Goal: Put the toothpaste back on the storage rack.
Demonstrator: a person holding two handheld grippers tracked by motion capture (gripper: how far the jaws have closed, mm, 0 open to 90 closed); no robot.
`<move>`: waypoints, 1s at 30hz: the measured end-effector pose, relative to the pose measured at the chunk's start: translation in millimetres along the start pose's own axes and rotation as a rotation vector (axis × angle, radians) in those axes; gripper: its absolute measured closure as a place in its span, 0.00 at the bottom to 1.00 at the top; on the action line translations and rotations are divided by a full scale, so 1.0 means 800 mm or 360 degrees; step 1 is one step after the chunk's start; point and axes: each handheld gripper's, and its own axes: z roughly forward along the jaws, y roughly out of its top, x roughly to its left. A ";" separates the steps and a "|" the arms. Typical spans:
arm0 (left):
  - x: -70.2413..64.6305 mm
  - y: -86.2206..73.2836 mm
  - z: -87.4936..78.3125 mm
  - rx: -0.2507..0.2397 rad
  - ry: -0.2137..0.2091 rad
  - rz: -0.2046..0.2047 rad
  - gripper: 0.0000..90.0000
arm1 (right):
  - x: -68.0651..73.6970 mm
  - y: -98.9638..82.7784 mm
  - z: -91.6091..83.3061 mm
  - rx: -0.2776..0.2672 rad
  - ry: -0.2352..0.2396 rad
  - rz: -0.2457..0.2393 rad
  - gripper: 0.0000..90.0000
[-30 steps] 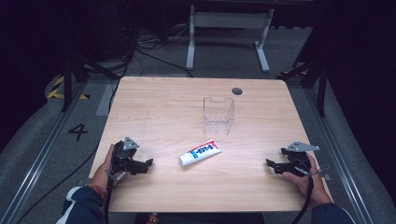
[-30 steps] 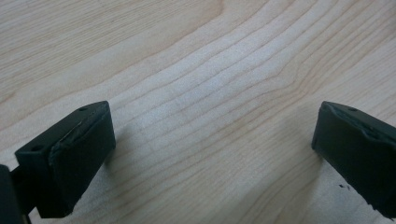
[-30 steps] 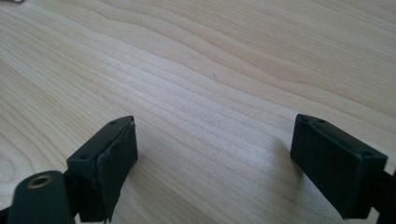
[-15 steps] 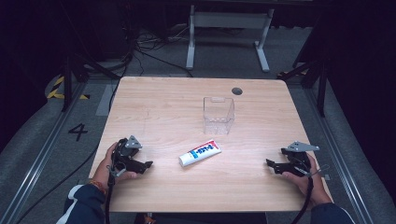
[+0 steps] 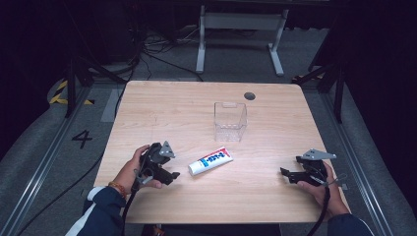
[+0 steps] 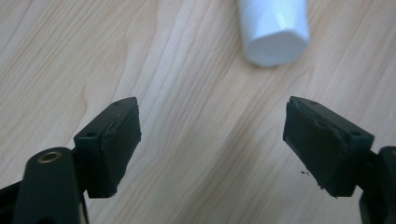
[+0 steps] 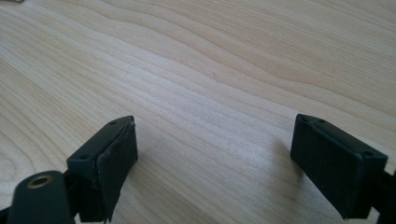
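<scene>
A: The table [image 5: 162,113] looks like pale wood, matt, its grain plain to see.
B: And the tube [image 5: 210,162]?
A: Smooth white plastic, slightly glossy. The box [image 5: 229,121] is clear, shiny plastic.
B: The pads [image 6: 112,144]?
A: Matt black, rubbery, rough at the edges.

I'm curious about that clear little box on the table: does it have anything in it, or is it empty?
Empty. In the high view the clear box stands upright with the wooden table showing through its walls; the toothpaste tube lies outside it.
</scene>
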 end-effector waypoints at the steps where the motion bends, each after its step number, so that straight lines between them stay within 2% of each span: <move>1: 0.000 0.000 0.000 0.0000 0.0000 0.0000 0.23 | 0.000 0.000 0.000 0.0000 0.0000 0.0000 0.17; 3: -0.004 0.012 0.002 0.0015 -0.0013 0.0037 0.23 | 0.000 0.000 0.000 -0.0001 -0.0003 0.0002 0.17; 9: -0.006 0.038 0.009 0.0054 -0.0076 0.0081 0.24 | 0.000 -0.001 0.000 -0.0003 -0.0002 0.0000 0.17; 13: -0.006 0.054 0.015 0.0061 -0.0105 0.0081 0.24 | 0.000 -0.001 0.000 -0.0003 -0.0003 0.0000 0.17; 16: -0.009 0.066 0.020 0.0104 -0.0122 0.0116 0.24 | 0.000 -0.001 0.000 -0.0003 -0.0002 0.0000 0.17; 19: -0.011 0.077 0.026 0.0134 -0.0109 0.0156 0.24 | 0.000 0.000 0.000 -0.0003 -0.0001 -0.0001 0.17; 21: -0.011 0.080 0.029 0.0143 -0.0099 0.0151 0.23 | 0.000 0.000 0.000 -0.0003 -0.0002 -0.0001 0.17; 27: -0.013 0.098 0.047 0.0174 -0.0141 0.0158 0.23 | 0.000 0.000 0.000 -0.0003 -0.0002 -0.0002 0.17; 28: -0.013 0.101 0.050 0.0187 -0.0138 0.0180 0.23 | 0.000 0.000 0.000 -0.0003 -0.0002 -0.0001 0.17; 30: -0.014 0.108 0.058 0.0209 -0.0151 0.0166 0.23 | 0.000 0.000 0.000 -0.0003 -0.0002 -0.0001 0.17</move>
